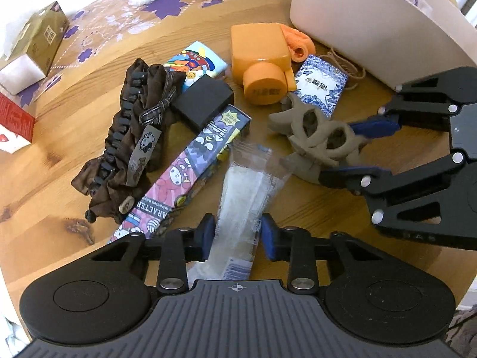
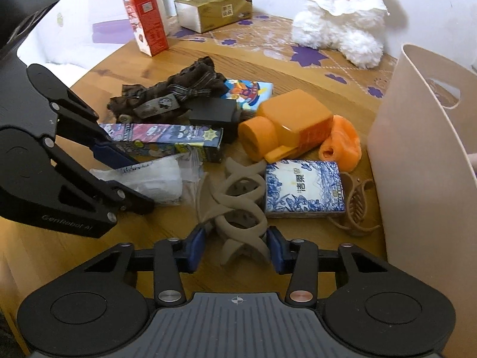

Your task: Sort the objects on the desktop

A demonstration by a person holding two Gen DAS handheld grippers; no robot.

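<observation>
My left gripper [image 1: 238,231] is shut on a clear plastic packet of white pads [image 1: 247,191], which also shows in the right wrist view [image 2: 155,179]. My right gripper [image 2: 237,249] is shut on a taupe hair claw clip [image 2: 238,205], seen from the left wrist too [image 1: 316,140]. Both lie among a pile on the wooden table [image 1: 44,179]: an orange bottle [image 1: 262,62], a blue-white tissue pack [image 2: 304,189], a long cartoon box [image 1: 190,167], a black box [image 1: 202,101], a brown scrunchie bundle [image 1: 128,137].
A beige basket [image 2: 423,179] stands at the right. A small brown claw clip [image 2: 354,205] and an orange cloth [image 2: 342,143] lie beside it. A tissue box [image 2: 214,9], a red carton [image 2: 146,21] and a white plush toy [image 2: 340,21] stand at the back.
</observation>
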